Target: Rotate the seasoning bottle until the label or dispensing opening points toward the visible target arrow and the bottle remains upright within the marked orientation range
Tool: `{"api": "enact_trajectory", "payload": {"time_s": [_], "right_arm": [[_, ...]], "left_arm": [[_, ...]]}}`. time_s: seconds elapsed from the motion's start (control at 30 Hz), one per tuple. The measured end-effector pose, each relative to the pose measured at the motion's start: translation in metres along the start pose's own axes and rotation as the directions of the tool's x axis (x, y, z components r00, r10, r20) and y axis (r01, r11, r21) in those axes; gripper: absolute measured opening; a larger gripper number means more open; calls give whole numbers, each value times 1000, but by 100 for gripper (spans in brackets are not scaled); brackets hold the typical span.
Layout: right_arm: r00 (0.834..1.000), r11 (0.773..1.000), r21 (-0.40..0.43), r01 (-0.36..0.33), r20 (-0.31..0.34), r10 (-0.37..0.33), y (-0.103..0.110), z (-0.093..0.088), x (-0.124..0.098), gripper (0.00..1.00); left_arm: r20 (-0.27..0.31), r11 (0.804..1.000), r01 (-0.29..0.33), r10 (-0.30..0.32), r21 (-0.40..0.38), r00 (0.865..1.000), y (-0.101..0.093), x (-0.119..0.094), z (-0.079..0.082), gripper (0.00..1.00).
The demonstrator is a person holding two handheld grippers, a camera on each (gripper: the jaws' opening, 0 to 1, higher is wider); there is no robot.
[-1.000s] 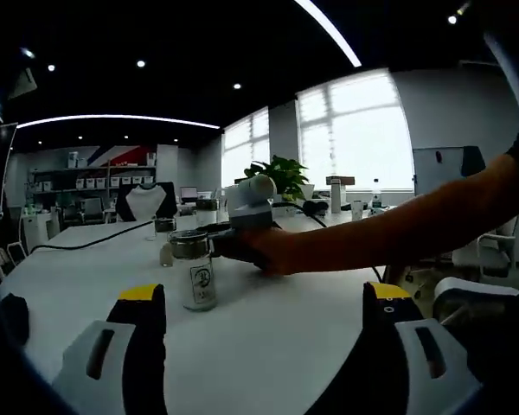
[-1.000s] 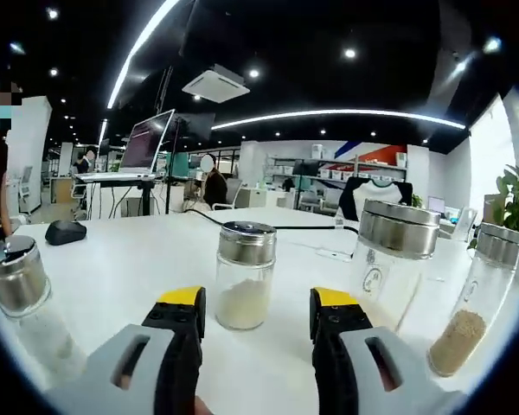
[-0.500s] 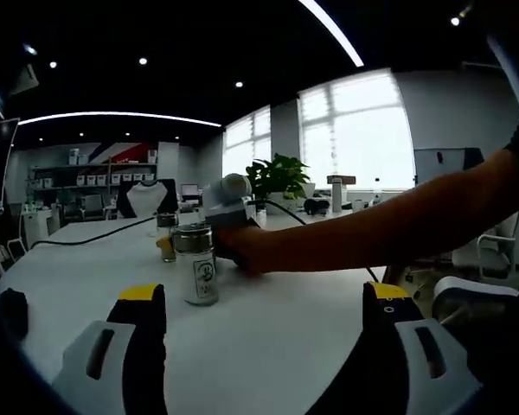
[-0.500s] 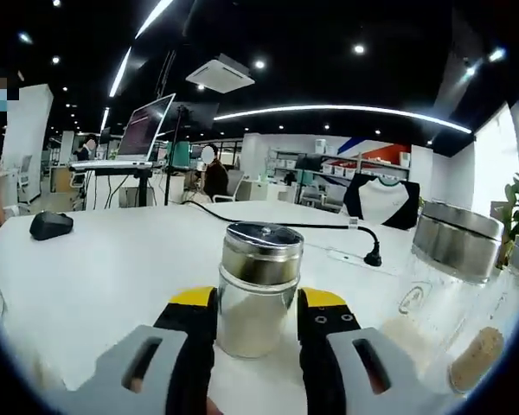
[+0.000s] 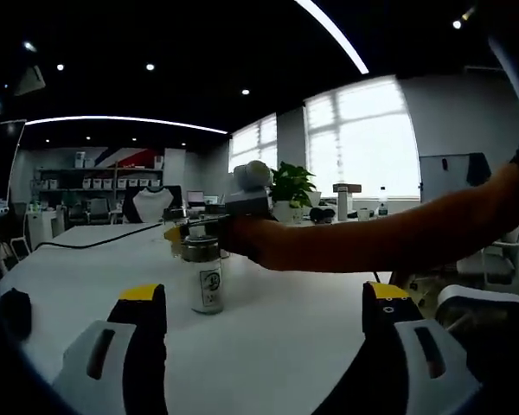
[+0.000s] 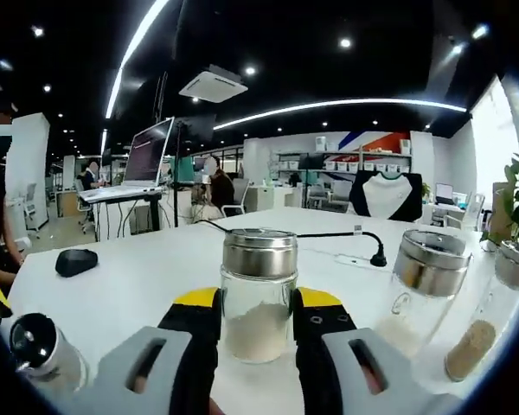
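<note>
Your right gripper (image 6: 258, 322) clamps seasoning bottle (image 6: 259, 294) (upright, above white table (image 6: 138, 268)), forearm (image 5: 389, 233) stretched across; left gripper (image 5: 264, 320) hangs wide apart, holding nothing.

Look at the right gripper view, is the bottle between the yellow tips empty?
No, the bottle between the right gripper tips holds pale powder in its lower part.
</note>
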State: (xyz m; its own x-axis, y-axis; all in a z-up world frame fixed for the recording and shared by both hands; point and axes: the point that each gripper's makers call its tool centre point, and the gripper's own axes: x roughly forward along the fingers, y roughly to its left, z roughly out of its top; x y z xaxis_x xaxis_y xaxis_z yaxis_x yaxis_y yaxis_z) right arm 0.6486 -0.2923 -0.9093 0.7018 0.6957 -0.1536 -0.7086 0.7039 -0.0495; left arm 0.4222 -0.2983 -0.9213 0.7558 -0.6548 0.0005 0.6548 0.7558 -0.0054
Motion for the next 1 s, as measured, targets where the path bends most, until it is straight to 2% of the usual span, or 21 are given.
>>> {"api": "enact_trajectory", "payload": {"time_s": [0.23,0.4,0.57,0.63,0.73,0.87,1.0], "right_arm": [[1000,1000,0,-14,1,14,2,2,-37,30],[999,998,60,-29,30,28,1,5,-69,30],[997,998,47,-47,59,45,3,8,-99,30],[996,999,20,-42,75,40,4,8,-114,30],[997,999,27,-37,74,35,4,7,-127,30],[996,999,11,-33,85,32,7,8,-138,30],[995,999,0,-32,95,32,11,7,-146,30]], "left_arm": [[6,1000,15,-15,-2,1000,-9,1,0,94],[18,999,38,-39,18,999,-19,7,1,93],[-6,998,56,-56,40,998,-26,17,-1,96],[25,997,52,-54,61,998,-27,21,7,96],[53,997,50,-53,55,997,-28,28,15,96],[39,996,65,-68,66,997,-34,37,16,96],[32,996,50,-53,79,998,-32,41,16,96]]}}
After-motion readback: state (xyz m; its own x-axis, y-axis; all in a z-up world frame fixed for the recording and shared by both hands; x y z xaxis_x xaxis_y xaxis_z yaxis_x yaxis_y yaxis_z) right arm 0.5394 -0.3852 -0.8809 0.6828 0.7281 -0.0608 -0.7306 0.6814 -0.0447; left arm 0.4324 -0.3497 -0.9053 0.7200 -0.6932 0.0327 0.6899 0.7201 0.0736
